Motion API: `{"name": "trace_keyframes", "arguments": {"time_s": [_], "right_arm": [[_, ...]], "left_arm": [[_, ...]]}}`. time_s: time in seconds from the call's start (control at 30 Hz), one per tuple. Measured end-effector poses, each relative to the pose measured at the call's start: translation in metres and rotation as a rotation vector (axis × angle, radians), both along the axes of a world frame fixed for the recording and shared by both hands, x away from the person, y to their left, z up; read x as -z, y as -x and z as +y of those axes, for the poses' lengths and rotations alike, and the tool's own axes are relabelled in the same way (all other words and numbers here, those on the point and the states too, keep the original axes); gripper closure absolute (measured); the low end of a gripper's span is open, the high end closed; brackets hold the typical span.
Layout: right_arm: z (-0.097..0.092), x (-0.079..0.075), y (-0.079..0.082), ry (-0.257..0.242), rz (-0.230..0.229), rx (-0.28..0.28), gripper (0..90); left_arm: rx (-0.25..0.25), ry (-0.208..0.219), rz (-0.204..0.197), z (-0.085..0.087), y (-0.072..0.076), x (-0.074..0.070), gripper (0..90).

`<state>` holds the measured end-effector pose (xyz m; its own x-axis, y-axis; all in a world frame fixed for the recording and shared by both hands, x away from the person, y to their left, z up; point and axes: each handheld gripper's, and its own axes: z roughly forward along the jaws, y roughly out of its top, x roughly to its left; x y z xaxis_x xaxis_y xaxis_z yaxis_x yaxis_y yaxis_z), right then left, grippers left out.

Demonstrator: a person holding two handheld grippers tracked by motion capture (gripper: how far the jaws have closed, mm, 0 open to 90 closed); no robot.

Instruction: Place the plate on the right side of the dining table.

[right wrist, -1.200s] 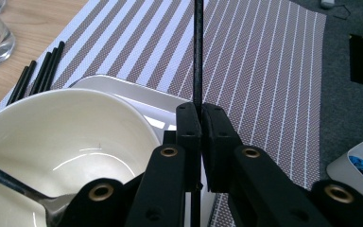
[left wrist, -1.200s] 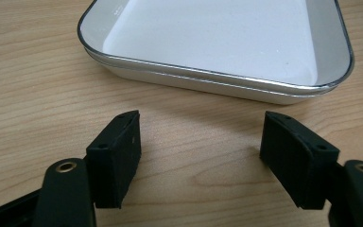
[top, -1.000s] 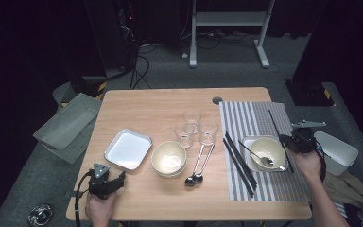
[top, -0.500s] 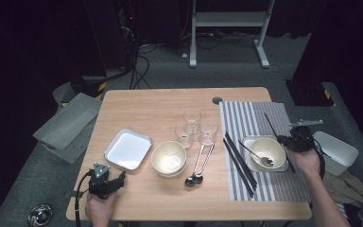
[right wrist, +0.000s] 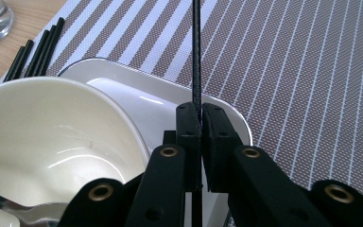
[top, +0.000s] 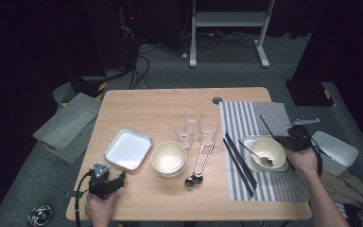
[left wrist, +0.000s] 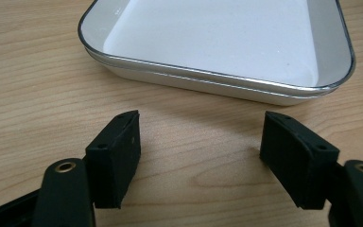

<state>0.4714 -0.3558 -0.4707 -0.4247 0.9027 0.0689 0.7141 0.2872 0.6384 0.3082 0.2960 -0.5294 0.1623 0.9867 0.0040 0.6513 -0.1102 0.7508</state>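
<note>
Chopstick sits pinched tight in the right hand-held gripper, over the striped mat by the bowl. Best to keep it level and lower it slowly (the left hand-held gripper waits released near the white tray).

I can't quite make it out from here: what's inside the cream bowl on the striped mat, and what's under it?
Inside the cream bowl lies a metal spoon, handle leaning over the rim. Under it is a white tray on the striped placemat. The tray's middle is covered by the bowl.
</note>
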Motion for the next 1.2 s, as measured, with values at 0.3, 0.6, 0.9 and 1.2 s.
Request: {"name": "trace_keyframes", "arguments": {"time_s": [0.3, 0.6, 0.9, 1.2], "right_arm": [[0.002, 0.003, -0.007, -0.007, 0.031, -0.017, 86.2], [0.004, 0.003, -0.014, -0.002, 0.057, -0.037, 86.2], [0.007, 0.005, -0.023, -0.004, 0.097, -0.051, 86.1], [0.008, 0.006, -0.026, -0.013, 0.125, -0.05, 85.5]], "left_arm": [[0.0, 0.0, 0.0, 0.0, 0.0, 0.0, 29.8], [0.001, -0.002, 0.001, 0.0, 0.0, 0.0, 29.8], [0.0, 0.0, 0.0, 0.0, 0.0, 0.0, 29.8], [0.0, 0.0, 0.0, 0.0, 0.0, 0.0, 29.8]]}}
